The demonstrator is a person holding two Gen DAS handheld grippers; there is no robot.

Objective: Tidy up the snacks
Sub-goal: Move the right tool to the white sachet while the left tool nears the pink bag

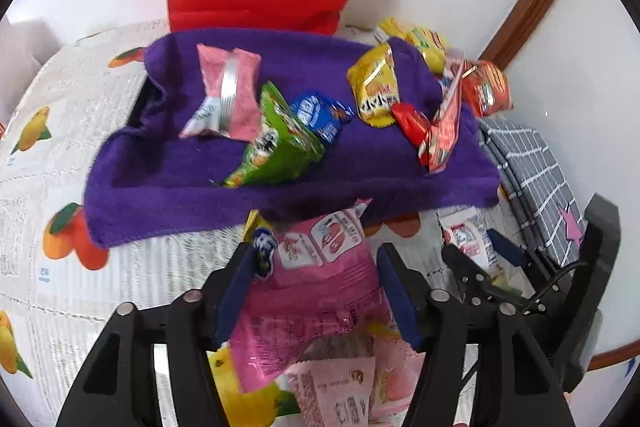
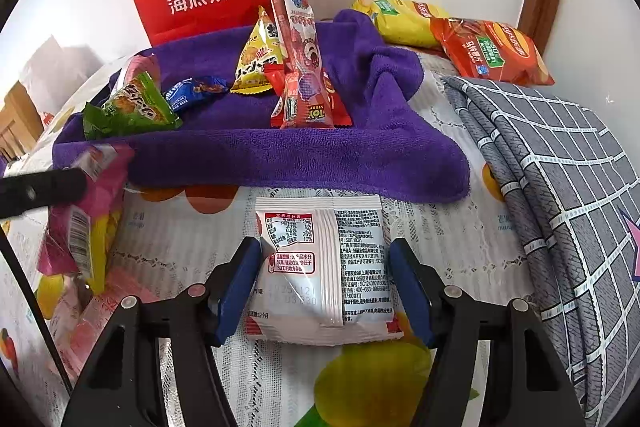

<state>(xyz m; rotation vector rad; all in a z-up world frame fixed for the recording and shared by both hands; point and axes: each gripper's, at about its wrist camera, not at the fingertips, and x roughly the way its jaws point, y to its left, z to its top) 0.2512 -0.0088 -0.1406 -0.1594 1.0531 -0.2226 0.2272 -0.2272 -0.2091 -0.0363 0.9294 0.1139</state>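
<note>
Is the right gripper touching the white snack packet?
Touching. In the right wrist view, the left blue pad of the right gripper presses and dents the white snack packet; a thin gap shows at the other pad.

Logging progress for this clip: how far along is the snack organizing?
Partly done. Several packets, among them a green crinkly snack bag and a small blue wrapped biscuit, already lie on the purple towel-lined tray. In hand: the left gripper straddles a pink foil packet; the right gripper straddles a white flat sachet. Left: pale pink packets on the tablecloth, and the yellow and orange crisp bags behind.
</note>
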